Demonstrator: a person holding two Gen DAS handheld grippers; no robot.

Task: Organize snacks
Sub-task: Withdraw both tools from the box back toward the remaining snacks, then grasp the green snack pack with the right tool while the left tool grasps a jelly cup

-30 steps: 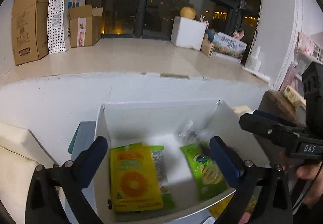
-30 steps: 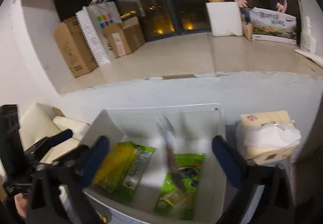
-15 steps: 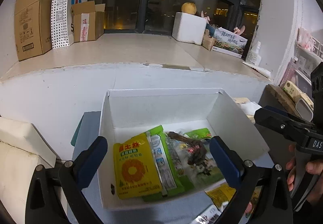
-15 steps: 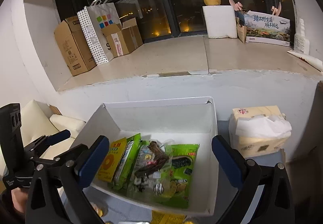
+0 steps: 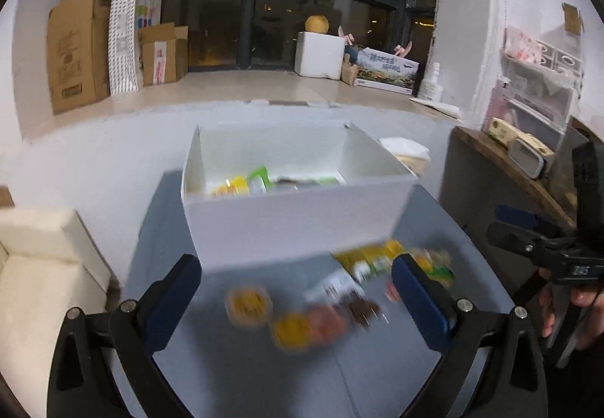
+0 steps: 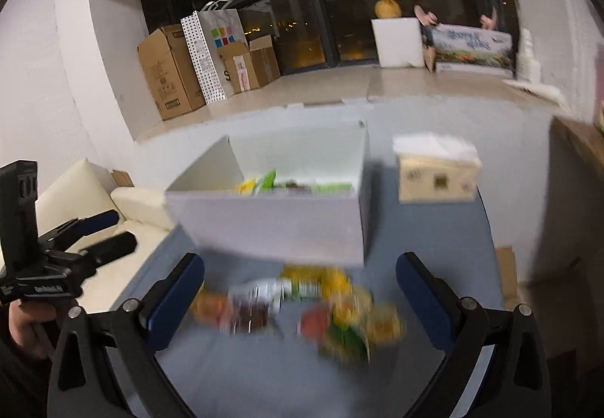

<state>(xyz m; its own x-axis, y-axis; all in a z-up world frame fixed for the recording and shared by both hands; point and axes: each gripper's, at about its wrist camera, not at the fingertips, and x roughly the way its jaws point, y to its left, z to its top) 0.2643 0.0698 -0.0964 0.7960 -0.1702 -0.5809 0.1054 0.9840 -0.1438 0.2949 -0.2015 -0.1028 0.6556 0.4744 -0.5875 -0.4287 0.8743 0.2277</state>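
A white open box (image 5: pixel 294 222) stands on the grey table (image 5: pixel 234 372); it also shows in the right wrist view (image 6: pixel 271 222). Yellow and green snack packets (image 5: pixel 249 184) lie inside it. A blurred pile of loose snacks (image 5: pixel 324 308) lies on the table in front of the box, also in the right wrist view (image 6: pixel 302 308). My left gripper (image 5: pixel 296 299) is open and empty above the pile. My right gripper (image 6: pixel 300 299) is open and empty above the same pile. Each gripper appears in the other's view, the right one (image 5: pixel 536 240) and the left one (image 6: pixel 94 237).
A tissue box (image 6: pixel 434 172) stands right of the white box. A cream sofa (image 5: pixel 34 267) is at the left. A wooden shelf (image 5: pixel 509 161) is at the right. Cardboard boxes (image 5: pixel 75 48) and a dotted bag (image 6: pixel 207 52) stand on the window ledge.
Both grippers have pulled back from over the box and now look at the loose snacks in front of it. The dark packet dropped in the box lies there.
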